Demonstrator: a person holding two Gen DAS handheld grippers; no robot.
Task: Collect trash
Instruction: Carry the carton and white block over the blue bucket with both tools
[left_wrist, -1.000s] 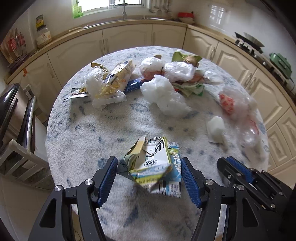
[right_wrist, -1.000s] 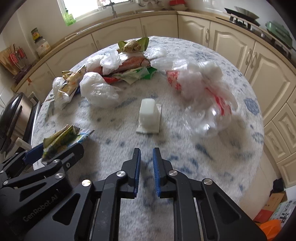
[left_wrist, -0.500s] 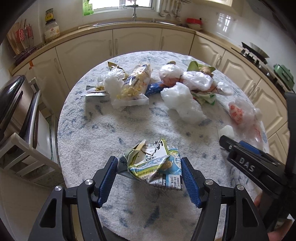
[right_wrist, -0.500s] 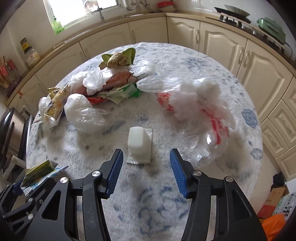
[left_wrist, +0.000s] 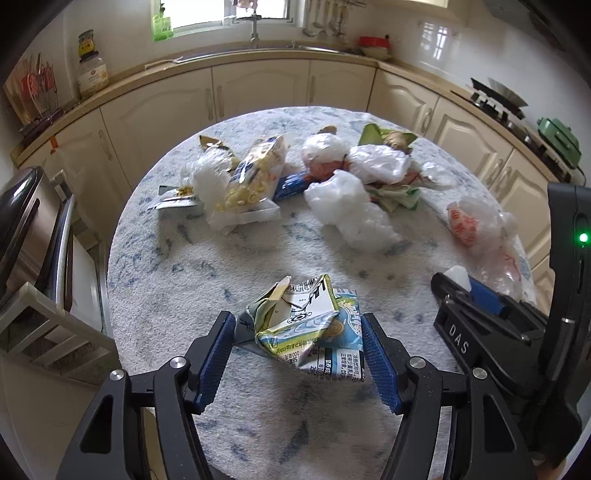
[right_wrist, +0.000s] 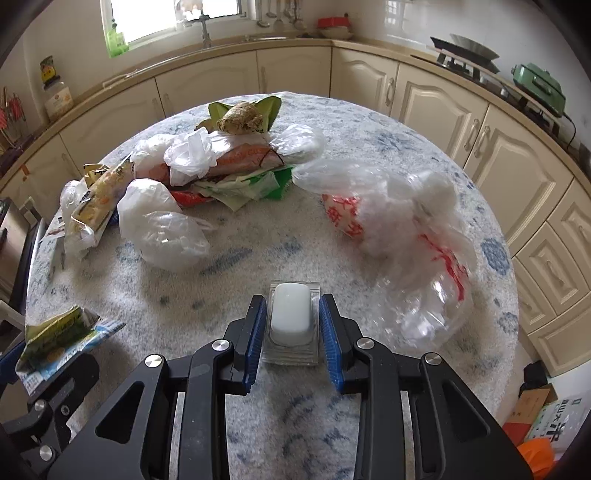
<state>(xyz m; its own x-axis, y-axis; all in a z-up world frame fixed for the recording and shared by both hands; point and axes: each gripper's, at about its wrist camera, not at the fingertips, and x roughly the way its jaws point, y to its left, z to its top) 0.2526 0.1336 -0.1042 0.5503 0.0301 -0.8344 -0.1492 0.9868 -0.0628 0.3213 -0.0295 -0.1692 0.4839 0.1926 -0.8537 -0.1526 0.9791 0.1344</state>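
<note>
Right jaws newly around white blister pack (right_wrist: 291, 318)

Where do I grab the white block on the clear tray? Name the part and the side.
Grip its two long sides, coming down from the near end. The white block lies flat on the clear tray, long axis pointing away, so its narrow width fits the right gripper, whose jaws are closing with it between them.
</note>
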